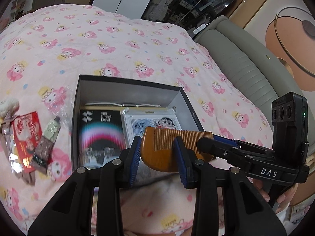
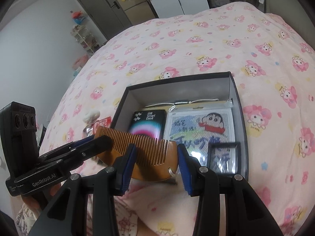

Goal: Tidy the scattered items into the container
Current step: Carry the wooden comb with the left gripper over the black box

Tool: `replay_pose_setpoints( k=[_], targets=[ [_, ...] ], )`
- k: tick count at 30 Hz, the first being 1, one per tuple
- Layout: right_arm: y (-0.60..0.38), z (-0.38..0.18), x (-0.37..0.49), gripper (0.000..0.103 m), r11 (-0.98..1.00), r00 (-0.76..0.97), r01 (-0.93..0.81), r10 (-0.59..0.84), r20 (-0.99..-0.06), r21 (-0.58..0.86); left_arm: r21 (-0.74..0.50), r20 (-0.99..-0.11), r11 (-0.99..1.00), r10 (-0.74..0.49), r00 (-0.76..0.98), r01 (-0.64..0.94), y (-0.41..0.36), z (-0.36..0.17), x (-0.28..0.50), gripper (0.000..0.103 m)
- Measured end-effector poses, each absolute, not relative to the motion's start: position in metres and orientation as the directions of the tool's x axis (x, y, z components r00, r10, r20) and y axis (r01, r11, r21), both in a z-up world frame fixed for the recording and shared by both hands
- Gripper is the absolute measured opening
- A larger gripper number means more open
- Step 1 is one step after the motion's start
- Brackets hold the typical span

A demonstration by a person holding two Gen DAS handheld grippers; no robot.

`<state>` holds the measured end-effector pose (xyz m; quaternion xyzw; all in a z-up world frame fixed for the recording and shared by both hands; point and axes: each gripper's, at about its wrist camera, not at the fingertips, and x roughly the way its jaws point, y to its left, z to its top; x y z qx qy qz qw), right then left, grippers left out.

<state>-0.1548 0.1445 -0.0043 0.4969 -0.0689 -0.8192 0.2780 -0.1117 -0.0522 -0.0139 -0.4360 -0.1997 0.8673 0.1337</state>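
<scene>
**Bed and container.** A bed under a pink cartoon-print blanket (image 1: 137, 45) carries an open black cardboard box (image 2: 177, 92) with grey inner walls; this we take to be the container.

**Grippers.** The left gripper (image 1: 157, 139) and the right gripper (image 2: 156, 146) meet at the box's near edge, one from each side. In its own view, each shows its fingers (image 1: 135, 157) spread apart, not pressed together. Each pair seems to straddle one end of the comb. We cannot tell from these distorted views whether either pair actually presses on it, or which hand bears its weight.

**Contents.** The box floor is largely covered by a bagged cartoon craft kit (image 2: 198, 129) on the right and a black "Smart Devil" carton (image 2: 147, 123) on the left. A small black frame (image 2: 224, 157) lies on the kit's near corner, and a white cable (image 2: 196, 101) lies along the far wall.

**Task object.** A wooden comb (image 1: 157, 157) sits at the near edge of the box, just ahead of both finger pairs. Its long axis runs left to right, about parallel to the near wall, and both hands are equally close. We judge that the coming move needs a short carry forward and down onto the packed items.

**Remaining items.** A red packet (image 1: 27, 133) and a small tube (image 1: 47, 141) lie on the blanket just left of the box, not yet tidied.
</scene>
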Motion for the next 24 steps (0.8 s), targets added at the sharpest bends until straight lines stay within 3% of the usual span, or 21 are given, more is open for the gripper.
replay_pose_setpoints(
  k=[24],
  targets=[
    [0.12, -0.065, -0.275, 0.039, -0.888, -0.293, 0.366, -0.394, -0.871, 0.279, -0.443, -0.814, -0.895, 0.383, -0.437, 0.041, -0.058, -0.09, -0.241, 0.036]
  ],
)
